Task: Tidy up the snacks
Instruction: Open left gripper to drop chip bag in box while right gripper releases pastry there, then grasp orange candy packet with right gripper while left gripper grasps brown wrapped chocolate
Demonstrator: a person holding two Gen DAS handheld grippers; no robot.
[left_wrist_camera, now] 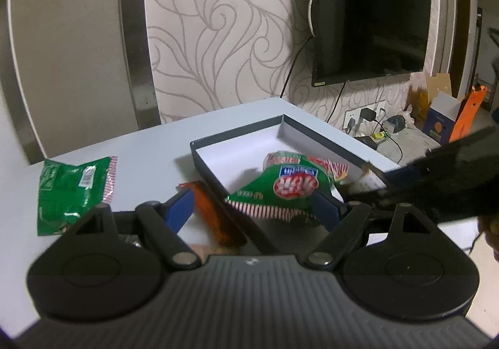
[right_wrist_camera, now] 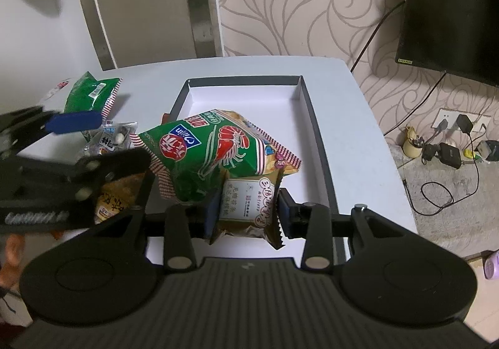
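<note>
The right gripper (right_wrist_camera: 246,211) has its blue pads on both sides of a beige snack packet (right_wrist_camera: 248,205) at the near end of the dark-walled box (right_wrist_camera: 315,130); a green shrimp-chip bag (right_wrist_camera: 215,152) lies in the box too, overlapping the packet; the left gripper (left_wrist_camera: 255,202) stands wide and grips nothing (an orange packet (left_wrist_camera: 215,214) lies between its fingers); another green bag (left_wrist_camera: 71,189) lies on the white table (left_wrist_camera: 156,143), outside the box.

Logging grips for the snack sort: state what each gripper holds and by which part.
The right gripper brackets the beige snack packet across its lower sides, in the tray; whether its pads press is unclear. The left gripper holds nothing.
</note>
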